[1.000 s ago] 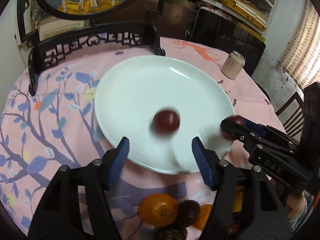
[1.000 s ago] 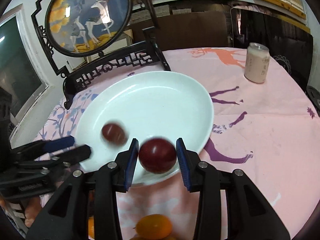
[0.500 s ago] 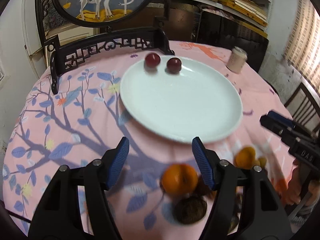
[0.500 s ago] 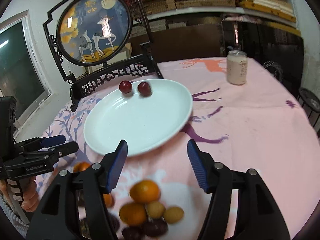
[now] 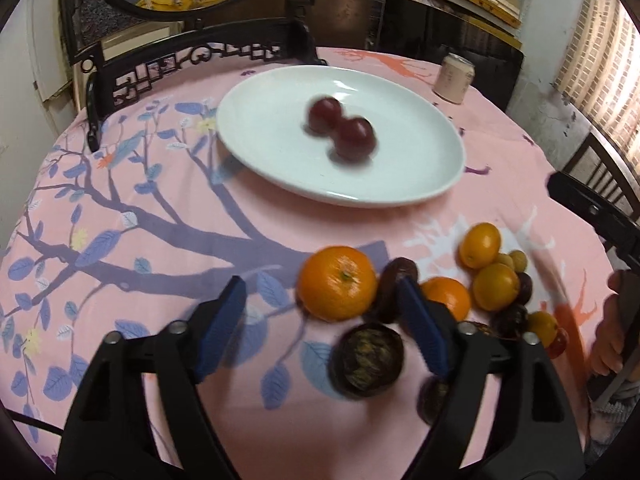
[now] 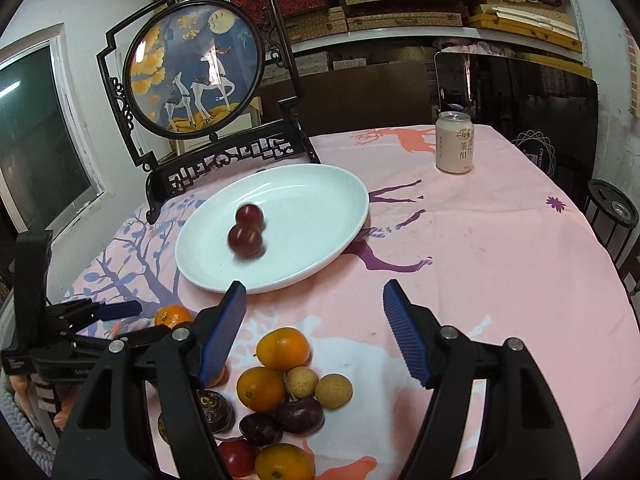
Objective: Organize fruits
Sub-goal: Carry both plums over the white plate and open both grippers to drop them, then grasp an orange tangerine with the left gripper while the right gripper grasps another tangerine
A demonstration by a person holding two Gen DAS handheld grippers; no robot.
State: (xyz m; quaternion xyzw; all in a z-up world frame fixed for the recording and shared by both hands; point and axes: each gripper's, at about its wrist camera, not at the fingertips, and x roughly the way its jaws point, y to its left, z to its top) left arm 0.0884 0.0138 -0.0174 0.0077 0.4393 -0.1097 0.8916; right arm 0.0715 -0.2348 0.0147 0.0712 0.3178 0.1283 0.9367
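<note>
Both the left tool (image 5: 320, 312) and the right tool (image 6: 314, 320) hang spread and empty over the fruit pile (image 6: 280, 392) on the pink tabletop (image 6: 480, 248), while two red plums (image 6: 246, 230) lie touching on the white plate (image 6: 320, 208).

You see a white plate (image 6: 320, 184) with two dark red plums (image 6: 245, 241), orange mandarins (image 5: 338, 282), pale tan longans (image 6: 334, 391), and a pink cloth (image 5: 120, 216) patterned with purple branches and blue leaves; the pads (image 6: 404, 330) are blue.
</note>
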